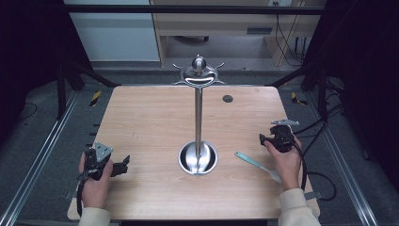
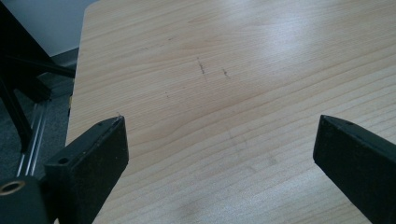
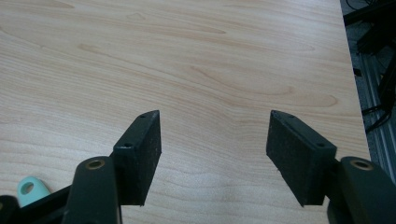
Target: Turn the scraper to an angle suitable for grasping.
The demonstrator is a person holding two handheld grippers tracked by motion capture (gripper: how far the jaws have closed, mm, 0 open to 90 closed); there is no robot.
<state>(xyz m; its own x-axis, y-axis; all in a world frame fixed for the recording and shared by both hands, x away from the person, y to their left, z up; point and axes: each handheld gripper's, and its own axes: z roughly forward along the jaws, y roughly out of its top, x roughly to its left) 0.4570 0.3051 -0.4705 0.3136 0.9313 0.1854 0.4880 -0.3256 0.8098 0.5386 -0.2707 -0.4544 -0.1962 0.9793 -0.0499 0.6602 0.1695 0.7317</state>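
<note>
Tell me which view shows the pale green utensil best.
The high view: the whole utensil lies on the table beside the right hand. The right gripper view catches just its holed handle end; the left gripper view looks at bare wood.

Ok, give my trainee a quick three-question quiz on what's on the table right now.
1. True or false: the right gripper is shut on the pale green utensil.
2. Which stands in the middle of the wooden table?
A. a metal stand with hooks at the top
B. a stack of plates
C. a cardboard box
3. Fill in: the left gripper has its jaws ____ over bare wood.

Key:
1. False. Its jaws stand apart with nothing between them, and the utensil lies on the table beside that hand.
2. A, the metal stand, on a round base.
3. open
</note>
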